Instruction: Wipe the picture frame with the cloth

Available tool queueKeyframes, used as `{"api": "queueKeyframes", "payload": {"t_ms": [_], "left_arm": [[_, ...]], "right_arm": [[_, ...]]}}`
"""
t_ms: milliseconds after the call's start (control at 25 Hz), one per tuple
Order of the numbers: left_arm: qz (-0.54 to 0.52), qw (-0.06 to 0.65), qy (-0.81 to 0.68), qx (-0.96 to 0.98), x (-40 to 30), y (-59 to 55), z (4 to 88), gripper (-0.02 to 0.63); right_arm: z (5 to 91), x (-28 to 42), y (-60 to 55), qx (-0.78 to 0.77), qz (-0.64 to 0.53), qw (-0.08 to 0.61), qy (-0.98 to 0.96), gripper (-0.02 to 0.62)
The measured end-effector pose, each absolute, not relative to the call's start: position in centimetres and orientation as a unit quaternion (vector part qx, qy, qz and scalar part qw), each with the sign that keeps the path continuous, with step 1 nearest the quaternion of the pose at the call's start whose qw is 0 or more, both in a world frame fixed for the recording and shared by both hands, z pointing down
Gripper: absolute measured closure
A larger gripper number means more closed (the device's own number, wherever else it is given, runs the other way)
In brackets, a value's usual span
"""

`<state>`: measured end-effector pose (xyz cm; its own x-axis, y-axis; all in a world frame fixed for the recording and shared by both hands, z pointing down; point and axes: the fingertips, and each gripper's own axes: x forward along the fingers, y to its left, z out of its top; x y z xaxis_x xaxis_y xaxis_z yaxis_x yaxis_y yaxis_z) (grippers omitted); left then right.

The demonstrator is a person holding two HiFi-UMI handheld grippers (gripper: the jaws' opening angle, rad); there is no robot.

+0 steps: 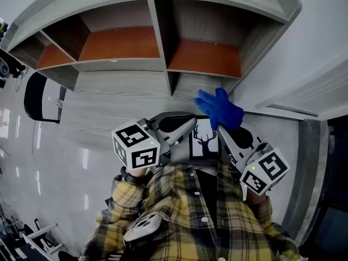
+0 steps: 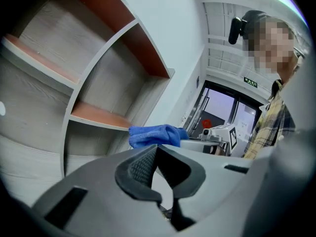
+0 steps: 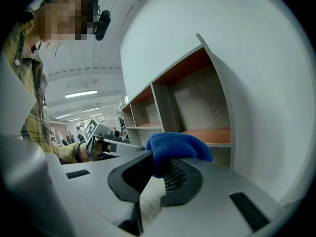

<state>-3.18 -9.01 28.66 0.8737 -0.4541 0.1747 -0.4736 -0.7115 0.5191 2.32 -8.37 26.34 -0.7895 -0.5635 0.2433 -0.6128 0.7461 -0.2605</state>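
Observation:
A small picture frame [image 1: 205, 140] with a black deer on white hangs in front of my chest. My left gripper [image 1: 187, 130] is shut on its left edge. In the left gripper view a pale sliver shows between the closed pads [image 2: 143, 169]. A blue cloth [image 1: 220, 107] is bunched in my right gripper [image 1: 220, 125], which is shut on it just above the frame's top right corner. The cloth [image 3: 177, 144] bulges out over the right jaws in the right gripper view. It also shows from the left gripper as a blue roll [image 2: 153, 135].
A grey wooden shelf unit [image 1: 163, 64] with orange-brown shelf boards stands straight ahead against a white wall [image 1: 321, 37]. A black chair [image 1: 35, 97] is at the far left on the glossy floor. A dark doorway runs down the right edge.

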Motion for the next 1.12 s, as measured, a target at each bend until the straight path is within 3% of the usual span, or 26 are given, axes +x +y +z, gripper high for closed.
{"api": "queueKeyframes", "payload": {"t_ms": [1120], "left_arm": [[0.053, 0.223, -0.238, 0.944, -3.5, -10.7, 27.0, 0.6]], "right_arm": [[27.3, 2.2, -7.6, 0.301, 0.179, 0.092, -0.932, 0.551]]}}
